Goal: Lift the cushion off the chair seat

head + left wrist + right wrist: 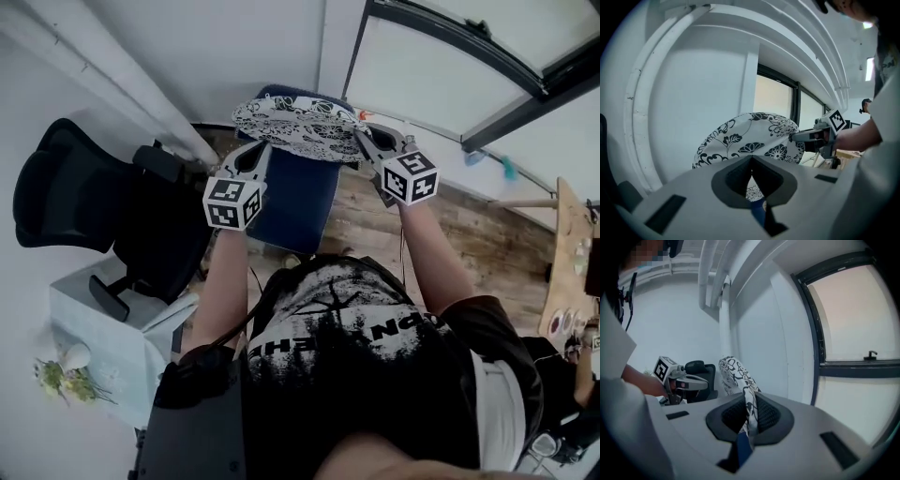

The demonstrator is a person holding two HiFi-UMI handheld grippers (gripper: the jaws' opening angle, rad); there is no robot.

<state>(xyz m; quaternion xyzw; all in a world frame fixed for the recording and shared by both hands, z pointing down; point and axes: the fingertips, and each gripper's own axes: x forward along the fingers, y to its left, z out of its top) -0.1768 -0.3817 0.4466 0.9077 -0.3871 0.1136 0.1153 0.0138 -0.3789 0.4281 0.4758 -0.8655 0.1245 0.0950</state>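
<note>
left gripper (255, 152), right gripper (366, 141), cushion (298, 122) between (edges pinched)

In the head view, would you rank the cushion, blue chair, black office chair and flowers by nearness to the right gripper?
1. cushion, held by the right gripper
2. blue chair, below the cushion
3. black office chair, far left
4. flowers, bottom-left corner
</note>
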